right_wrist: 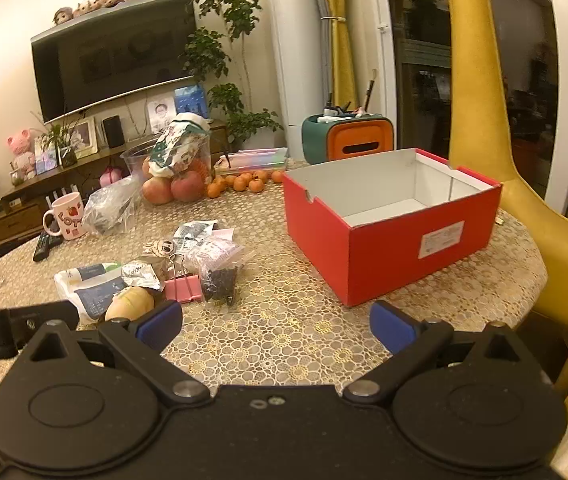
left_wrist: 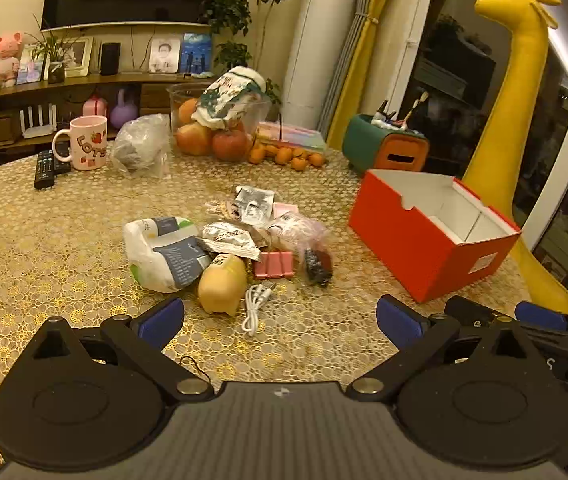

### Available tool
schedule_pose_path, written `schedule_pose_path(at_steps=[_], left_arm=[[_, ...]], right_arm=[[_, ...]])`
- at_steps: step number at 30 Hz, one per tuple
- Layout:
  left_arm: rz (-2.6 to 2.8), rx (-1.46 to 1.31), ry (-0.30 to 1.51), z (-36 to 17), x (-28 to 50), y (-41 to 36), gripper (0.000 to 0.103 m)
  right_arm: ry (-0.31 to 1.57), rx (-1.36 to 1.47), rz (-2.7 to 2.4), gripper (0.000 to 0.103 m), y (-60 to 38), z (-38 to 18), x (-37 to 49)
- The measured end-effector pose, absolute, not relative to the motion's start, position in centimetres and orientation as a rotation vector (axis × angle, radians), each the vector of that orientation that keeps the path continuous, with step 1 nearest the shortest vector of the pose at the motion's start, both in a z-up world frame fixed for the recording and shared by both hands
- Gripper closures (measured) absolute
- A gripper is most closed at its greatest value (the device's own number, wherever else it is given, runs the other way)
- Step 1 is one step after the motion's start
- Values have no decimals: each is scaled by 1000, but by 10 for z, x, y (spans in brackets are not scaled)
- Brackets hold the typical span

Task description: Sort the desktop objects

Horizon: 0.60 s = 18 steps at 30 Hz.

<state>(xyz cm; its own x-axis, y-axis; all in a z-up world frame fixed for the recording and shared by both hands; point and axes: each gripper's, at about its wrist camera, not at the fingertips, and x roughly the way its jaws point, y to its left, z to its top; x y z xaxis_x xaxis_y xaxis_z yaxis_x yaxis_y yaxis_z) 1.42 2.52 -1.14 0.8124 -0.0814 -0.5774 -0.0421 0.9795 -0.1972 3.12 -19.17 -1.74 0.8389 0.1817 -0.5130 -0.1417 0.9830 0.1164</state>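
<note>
**Both grippers wide over the table, clutter pile ahead**

Left gripper [left_wrist: 280, 322]: fingers spread wide, nothing between them, low over the lace tablecloth [left_wrist: 44, 264]. Right gripper [right_wrist: 276, 326]: also wide and empty, just beside the left one.

Just ahead of the left gripper: white cable [left_wrist: 256, 306], yellow toy [left_wrist: 222, 282], pink clip [left_wrist: 274, 265], dark packet [left_wrist: 315, 266]. Behind these, touching in one pile: white pouch [left_wrist: 164, 254], silver wrapper [left_wrist: 230, 240], clear bag [left_wrist: 297, 228], printed sachet [left_wrist: 256, 204].

Right of the pile, apart from it: red box [right_wrist: 383, 240], open top, white inside, nothing visible in it.

Far edge: pink mug [left_wrist: 86, 142], remote [left_wrist: 46, 168], fruit bowl [left_wrist: 220, 120], small oranges [left_wrist: 284, 156].
</note>
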Motion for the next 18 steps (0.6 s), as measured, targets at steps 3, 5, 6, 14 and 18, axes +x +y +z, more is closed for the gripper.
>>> schedule_pose_path(at_steps=[3, 5, 6, 14, 18], left_arm=[[2, -191, 621, -17, 25, 30, 0], [20, -155, 617, -23, 33, 33, 0], [21, -142, 625, -26, 37, 35, 0], [47, -140, 640, -49, 72, 64, 0], [75, -109, 623, -56, 95, 80, 0]], right_arm=[[537, 24, 198, 4, -185, -24, 40], [549, 16, 217, 4, -181, -30, 48], [557, 20, 225, 4, -180, -32, 53], [563, -27, 266, 4, -163, -50, 93], [570, -49, 268, 4, -158, -60, 117]])
